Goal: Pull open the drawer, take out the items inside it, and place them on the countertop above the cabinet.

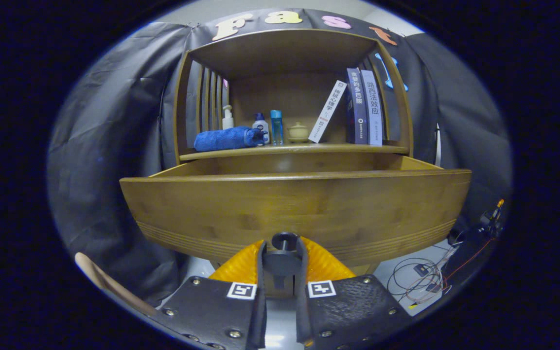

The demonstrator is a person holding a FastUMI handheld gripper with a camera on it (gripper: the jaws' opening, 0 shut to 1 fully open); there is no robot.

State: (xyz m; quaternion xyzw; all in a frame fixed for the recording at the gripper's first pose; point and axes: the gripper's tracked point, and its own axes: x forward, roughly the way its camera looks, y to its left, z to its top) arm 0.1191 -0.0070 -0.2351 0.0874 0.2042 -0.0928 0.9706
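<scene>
My jaws (pixel 282 253) are clamped on the knob (pixel 284 240) of the half-open drawer (pixel 294 209); pulling off-line could slip them off or jam it crooked.

A rolled blue towel (pixel 225 138) lies at the shelf's left, with a white pump bottle (pixel 228 118) behind it. To its right stand two small bottles (pixel 269 126), a lidded pot (pixel 298 132), one leaning book (pixel 327 112) and two upright books (pixel 365 107). Loose cables (pixel 423 277) lie on the floor, near right.
</scene>
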